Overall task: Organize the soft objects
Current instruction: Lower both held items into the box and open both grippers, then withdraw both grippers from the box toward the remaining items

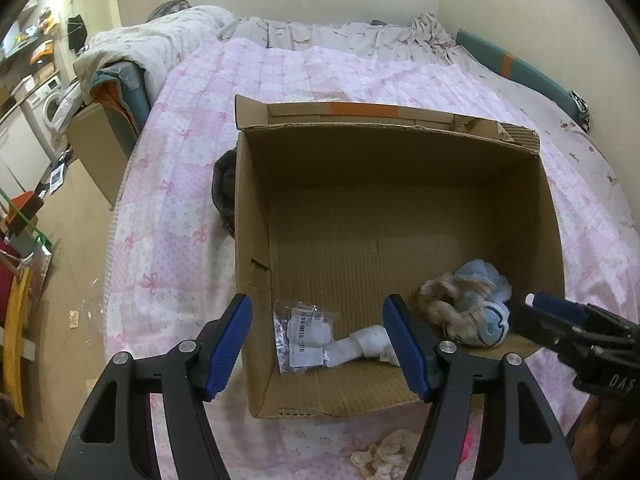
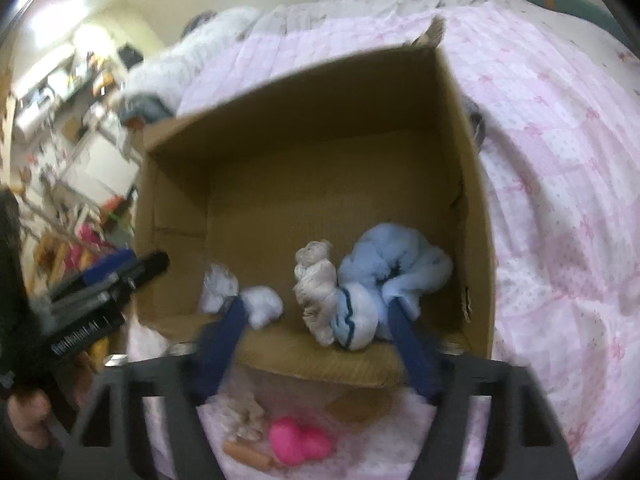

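Note:
An open cardboard box [image 1: 384, 130] stands on the bed. In its near right corner lie a light blue cloth [image 2: 400, 256], a beige frilly cloth [image 2: 316, 280] and a white sock with blue stripes [image 2: 356, 316]. A white sock [image 1: 360, 346] and a labelled plastic bag [image 1: 304, 334] lie at the near left. My left gripper [image 1: 318, 304] hangs open over the box's near left corner, nothing between its fingers. My right gripper [image 2: 316, 306] is open above the near wall, the striped sock and beige cloth just beyond its fingertips, untouched by the pads.
The pink patchwork quilt [image 1: 180, 200] covers the bed, whose left edge drops to the floor [image 1: 72, 240]. In front of the box lie a crumpled beige cloth [image 2: 244, 420], a pink toy [image 2: 296, 444] and a brown sausage-like piece [image 2: 248, 454]. A dark grey item [image 1: 224, 188] leans on the box's left wall.

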